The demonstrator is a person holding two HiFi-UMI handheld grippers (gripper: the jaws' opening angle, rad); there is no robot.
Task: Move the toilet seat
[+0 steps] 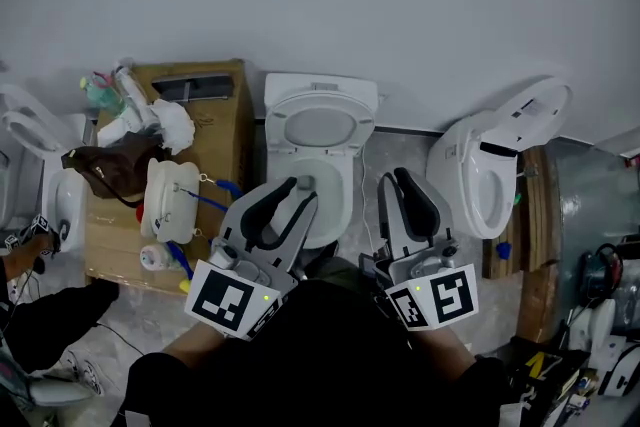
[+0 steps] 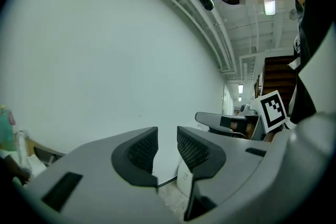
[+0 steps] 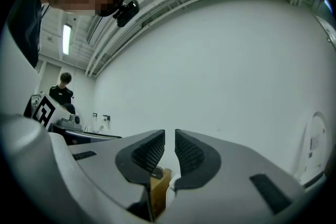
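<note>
Nothing's really started yet as far as I can tell: both grippers sit pulled in close to the person's body, left gripper (image 1: 297, 187) with its jaws just a narrow gap apart and right gripper (image 1: 395, 177) with its jaws almost touching, neither holding anything. Just past them the toilet seat (image 1: 289, 129) looks to be lying flat on the middle toilet (image 1: 320, 90) against the wall, untouched, so the whole reach, grab and move is left to do
</note>
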